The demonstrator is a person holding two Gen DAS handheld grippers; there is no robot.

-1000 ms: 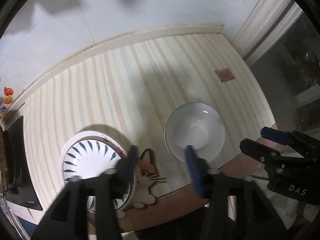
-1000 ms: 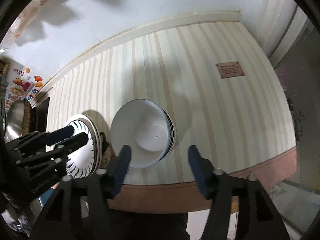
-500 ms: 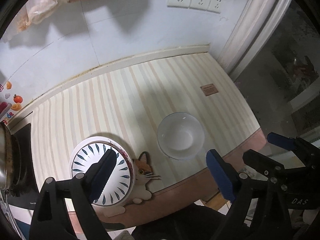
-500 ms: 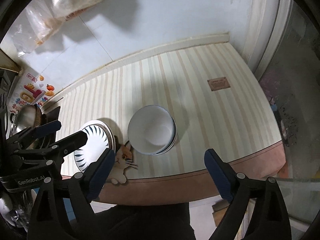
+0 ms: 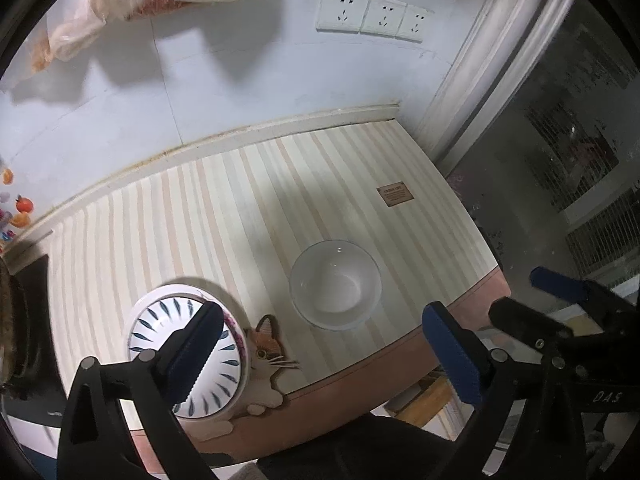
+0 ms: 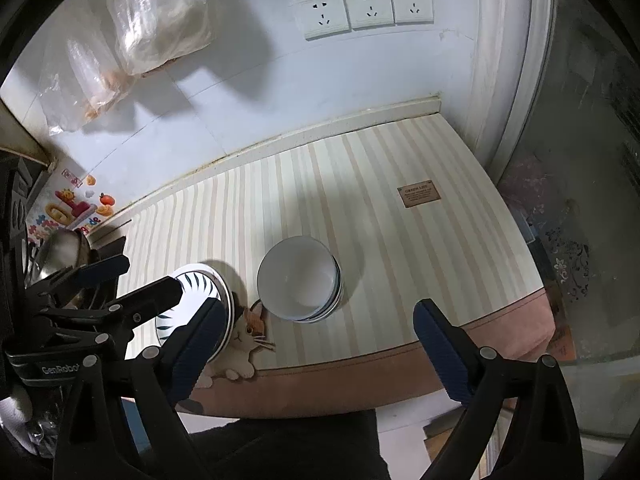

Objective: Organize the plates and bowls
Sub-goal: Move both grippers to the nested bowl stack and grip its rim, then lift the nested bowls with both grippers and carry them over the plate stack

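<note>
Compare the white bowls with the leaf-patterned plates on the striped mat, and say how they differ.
The white bowls are plain inside; the leaf-patterned plates carry dark blue leaf marks around a white centre. The bowls are deep with tall walls, while the plates are shallow and flat. The bowls sit toward the mat's middle; the plates sit to their left, overlapping the cat-shaped coaster. Both are stacked, round, upright, and free of either open gripper.
</note>
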